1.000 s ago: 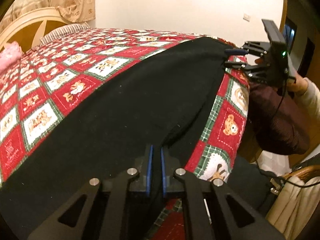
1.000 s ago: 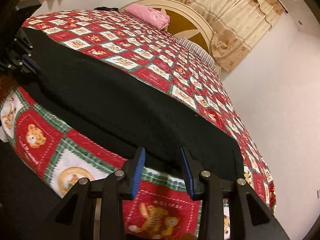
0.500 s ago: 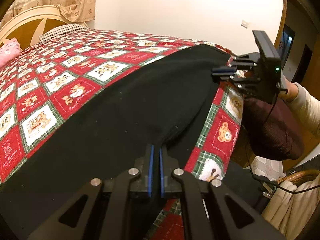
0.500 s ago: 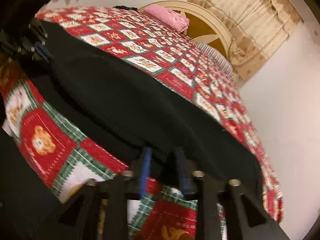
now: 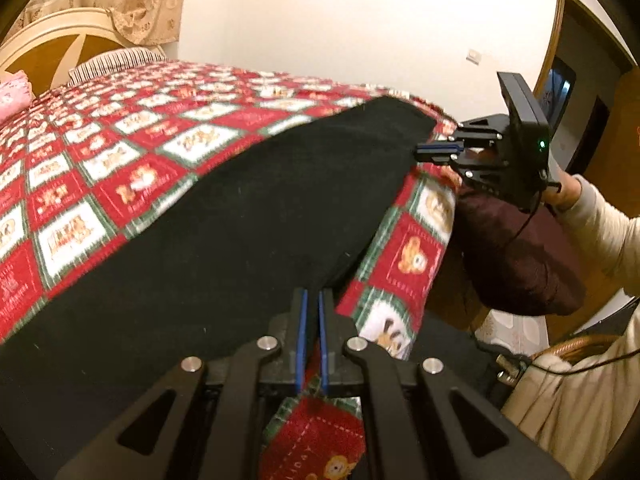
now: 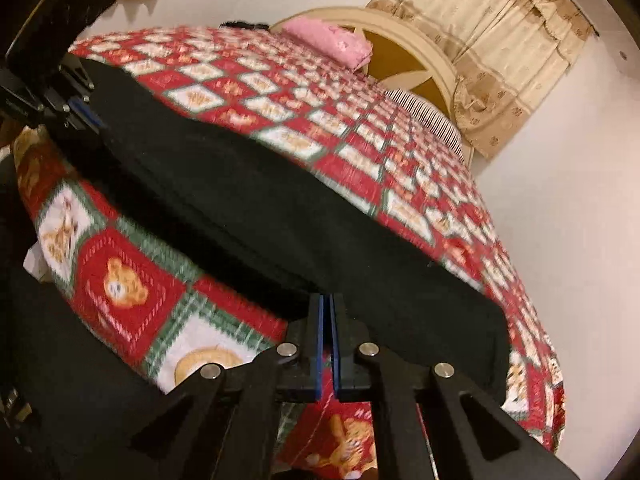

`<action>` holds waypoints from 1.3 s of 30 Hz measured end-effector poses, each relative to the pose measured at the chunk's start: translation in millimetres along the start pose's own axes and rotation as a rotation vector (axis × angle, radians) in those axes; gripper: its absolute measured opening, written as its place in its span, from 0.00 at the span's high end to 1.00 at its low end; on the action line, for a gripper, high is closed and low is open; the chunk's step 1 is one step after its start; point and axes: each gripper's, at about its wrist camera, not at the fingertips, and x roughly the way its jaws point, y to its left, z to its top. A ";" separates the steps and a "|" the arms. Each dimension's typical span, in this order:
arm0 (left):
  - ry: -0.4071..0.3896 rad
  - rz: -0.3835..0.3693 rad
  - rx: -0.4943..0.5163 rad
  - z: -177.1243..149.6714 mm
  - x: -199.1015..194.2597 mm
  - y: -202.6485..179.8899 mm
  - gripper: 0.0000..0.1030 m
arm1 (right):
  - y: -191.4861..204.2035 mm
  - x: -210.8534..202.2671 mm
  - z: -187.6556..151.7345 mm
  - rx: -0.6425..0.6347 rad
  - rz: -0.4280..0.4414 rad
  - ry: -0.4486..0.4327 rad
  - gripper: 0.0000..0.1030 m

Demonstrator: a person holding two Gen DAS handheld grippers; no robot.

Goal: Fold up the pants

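Black pants lie spread along the near edge of a bed with a red, white and green teddy-bear quilt. My left gripper is shut on the pants' near edge at one end. My right gripper is shut on the pants at the other end. Each gripper shows in the other's view: the right one at the pants' far corner, the left one at the far left.
A cream headboard with a pink pillow and a striped pillow is at the bed's head. A dark maroon cushion and a wicker basket sit by the bed's edge. Curtains hang behind.
My right gripper has closed on the pants' edge; it was open one second ago. The left gripper stays shut on the pants and both have shifted slightly.
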 end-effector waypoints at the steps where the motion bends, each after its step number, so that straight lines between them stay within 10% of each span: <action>1: 0.008 0.024 0.006 -2.0 4.1 0.1 0.95 | 2.4 5.6 -4.1 -0.002 0.004 0.014 0.98; 14: -0.078 0.167 -0.025 -30.4 -47.5 5.3 0.80 | -7.8 -10.5 4.2 0.085 0.069 -0.013 0.97; 28: -0.066 0.249 -0.154 -84.2 -65.7 41.1 0.79 | 123.8 28.8 97.7 -0.009 0.459 -0.109 0.96; 35: -0.116 0.296 -0.169 -92.1 -92.6 46.7 0.79 | 146.3 38.7 93.1 -0.095 0.465 -0.037 0.96; 39: -0.166 0.462 -0.202 -98.7 -122.9 68.9 0.50 | 137.6 32.7 112.2 -0.092 0.499 -0.056 0.96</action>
